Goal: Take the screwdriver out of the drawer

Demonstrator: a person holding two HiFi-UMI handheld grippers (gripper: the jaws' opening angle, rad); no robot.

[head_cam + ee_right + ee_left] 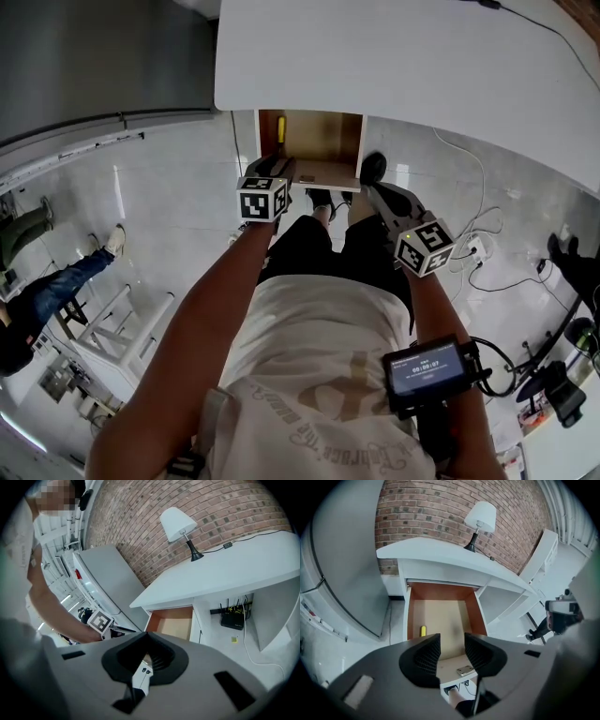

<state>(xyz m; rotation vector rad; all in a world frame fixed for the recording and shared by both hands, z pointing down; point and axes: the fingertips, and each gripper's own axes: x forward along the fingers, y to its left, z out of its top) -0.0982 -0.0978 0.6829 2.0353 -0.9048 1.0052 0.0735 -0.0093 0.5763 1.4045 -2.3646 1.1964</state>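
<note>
While both grippers hover near the open drawer (440, 613), the screwdriver (423, 631) lies inside, by its left wall.
Jaws of the left gripper (451, 642) stand wide and empty; the right gripper (146, 635) is closed (nothing held).

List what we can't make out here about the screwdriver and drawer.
- Left gripper view: most of the screwdriver is hidden behind the left gripper; only a yellow end shows.
- Right gripper view: the drawer floor is cut off by the right gripper; no screwdriver visible.
- Left gripper view: small metal piece on the drawer's front edge, too small to identify.
</note>
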